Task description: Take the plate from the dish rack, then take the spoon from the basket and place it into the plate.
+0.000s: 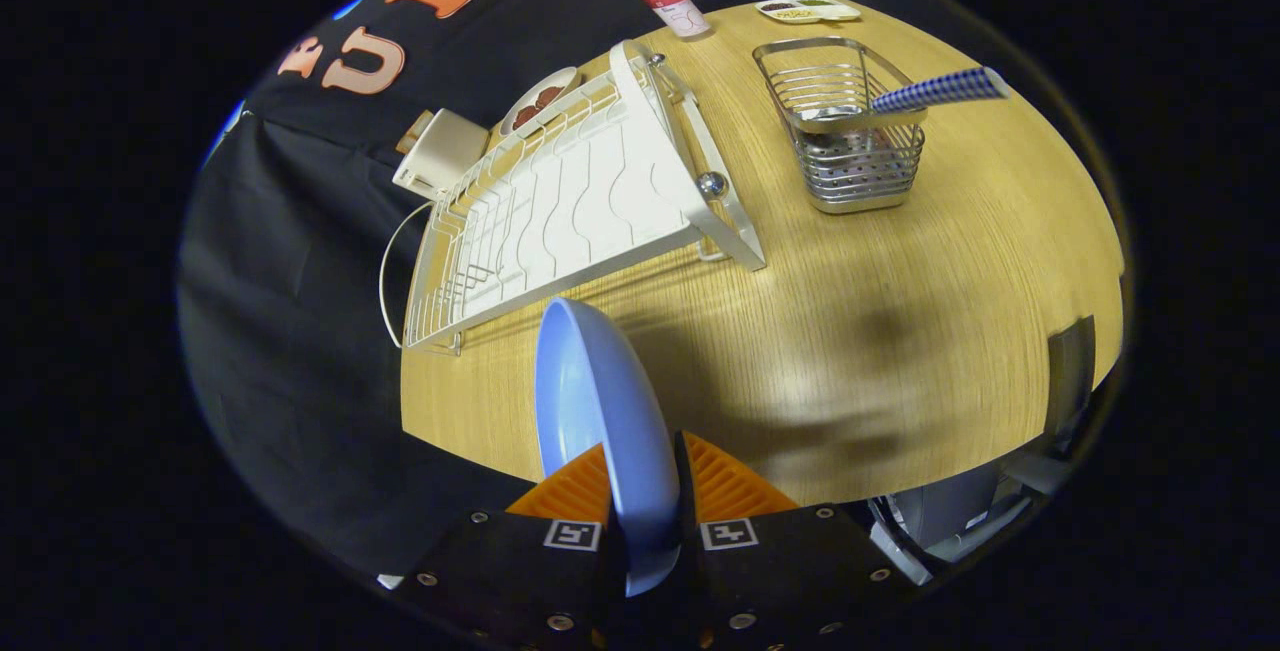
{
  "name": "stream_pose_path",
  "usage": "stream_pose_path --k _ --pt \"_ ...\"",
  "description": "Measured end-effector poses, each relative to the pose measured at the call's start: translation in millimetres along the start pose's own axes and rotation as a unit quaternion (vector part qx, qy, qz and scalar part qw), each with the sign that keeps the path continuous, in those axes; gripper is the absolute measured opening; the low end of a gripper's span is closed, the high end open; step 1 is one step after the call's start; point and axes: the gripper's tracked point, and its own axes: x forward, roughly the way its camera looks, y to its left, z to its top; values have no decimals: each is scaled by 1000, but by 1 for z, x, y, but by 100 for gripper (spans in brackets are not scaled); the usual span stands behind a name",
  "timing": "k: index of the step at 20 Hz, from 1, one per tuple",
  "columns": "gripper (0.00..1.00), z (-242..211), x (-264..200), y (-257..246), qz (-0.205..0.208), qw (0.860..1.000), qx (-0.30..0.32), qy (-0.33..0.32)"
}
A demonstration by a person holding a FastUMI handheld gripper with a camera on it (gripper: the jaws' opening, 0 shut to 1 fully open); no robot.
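The gripper (648,516) is holding the blue plate (600,411) on edge, its jaws pinching the plate's rim from both sides, so the plate is standing upright between the fingers and above the worktop (900,331). The dish rack (560,211) is lying just beyond the plate and looks bare of dishes, so the first step, taking the plate out, seems to be done and the plate is now waiting to be set down.

The next move, as I judge it, is calling for the plate to be tipped flat and laid on open wood before the jaws let go. Then the gripper would be going for the spoon (905,101), which is lying across the top of the wire basket (850,131), its checked handle sticking out past the far side.

A broad stretch of wood is lying open between the rack and the basket and on towards the fingers. The worktop's near edge is running close under the plate, with black cloth dropping away beside it, so the plate wants setting down further in. A bottle (670,1), a small tray (808,8) and another dish (538,97) are sitting well beyond.
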Motion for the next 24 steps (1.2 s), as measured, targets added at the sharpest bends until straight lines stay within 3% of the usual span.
stream_pose_path --k 8,12,15,16,20,22,24 --pt "23 -3 20 1 23 998 60 13" --pt "33 10 20 -14 -22 999 39 -6" --pt "35 30 20 -23 -46 998 21 -35" --pt "42 36 20 -25 -46 998 20 -44" --pt "50 64 0 -30 -26 993 30 -113" --pt "57 75 -13 -34 -18 988 0 -156" --pt "63 90 -32 -48 -36 978 -36 -205"
